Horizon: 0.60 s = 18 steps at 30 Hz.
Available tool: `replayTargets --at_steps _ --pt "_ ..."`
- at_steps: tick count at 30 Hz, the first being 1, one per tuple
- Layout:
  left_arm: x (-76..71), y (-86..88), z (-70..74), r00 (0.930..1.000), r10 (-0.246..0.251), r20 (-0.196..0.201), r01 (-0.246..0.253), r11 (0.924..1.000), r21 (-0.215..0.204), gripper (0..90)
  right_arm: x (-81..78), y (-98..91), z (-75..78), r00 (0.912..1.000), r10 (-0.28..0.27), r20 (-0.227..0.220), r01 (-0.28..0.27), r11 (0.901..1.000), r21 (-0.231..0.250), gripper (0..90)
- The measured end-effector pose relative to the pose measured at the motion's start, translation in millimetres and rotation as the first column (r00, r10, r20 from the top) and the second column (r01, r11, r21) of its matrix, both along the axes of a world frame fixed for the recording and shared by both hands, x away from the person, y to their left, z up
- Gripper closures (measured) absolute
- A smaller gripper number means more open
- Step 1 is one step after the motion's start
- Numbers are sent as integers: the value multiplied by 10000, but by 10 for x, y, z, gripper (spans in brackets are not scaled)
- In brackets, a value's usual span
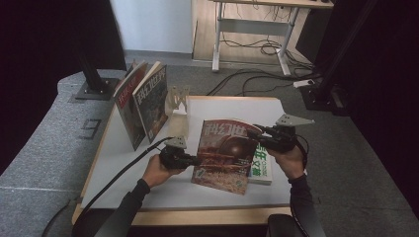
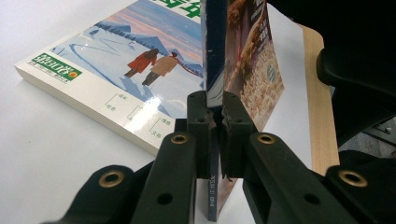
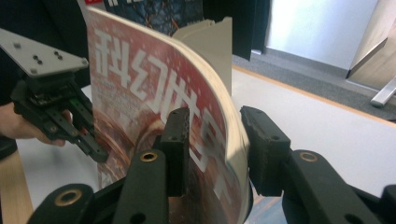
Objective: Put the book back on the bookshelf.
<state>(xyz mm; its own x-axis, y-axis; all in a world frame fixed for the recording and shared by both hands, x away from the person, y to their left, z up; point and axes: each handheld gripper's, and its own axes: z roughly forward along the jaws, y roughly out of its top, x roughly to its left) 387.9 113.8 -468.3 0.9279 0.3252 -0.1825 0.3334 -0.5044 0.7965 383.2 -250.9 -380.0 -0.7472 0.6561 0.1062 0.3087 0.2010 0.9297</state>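
- High view: left hand-held gripper (image 1: 196, 160) level, clamped on red magazine (image 1: 225, 155) spine.
- Right hand-held gripper (image 1: 253, 132) straddles its top edge, pads apart.
- Four magazines: one held, one flat (image 1: 262, 168), two (image 1: 143, 101) upright.

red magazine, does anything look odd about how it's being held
Yes. The red magazine stands on edge and bows in a curve. The left gripper is clamped on its spine, while the right gripper straddles the far edge with a gap at one jaw, so that side looks loose.
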Motion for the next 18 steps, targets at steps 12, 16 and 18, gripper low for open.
replayTargets --at_steps 12,16,18 --pt "-11 15 -6 10000 6 45 -6 10000 -38 848 -3 13 -170 9993 173 -335 -172 9998 40 603" --pt "-15 20 -9 10000 14 57 -13 10000 -79 848 -2 26 -221 9989 169 -433 -172 9998 -53 600" --pt "-16 24 -12 10000 15 44 -14 9999 -119 848 -2 37 -280 9982 177 -567 -185 9997 -139 599"
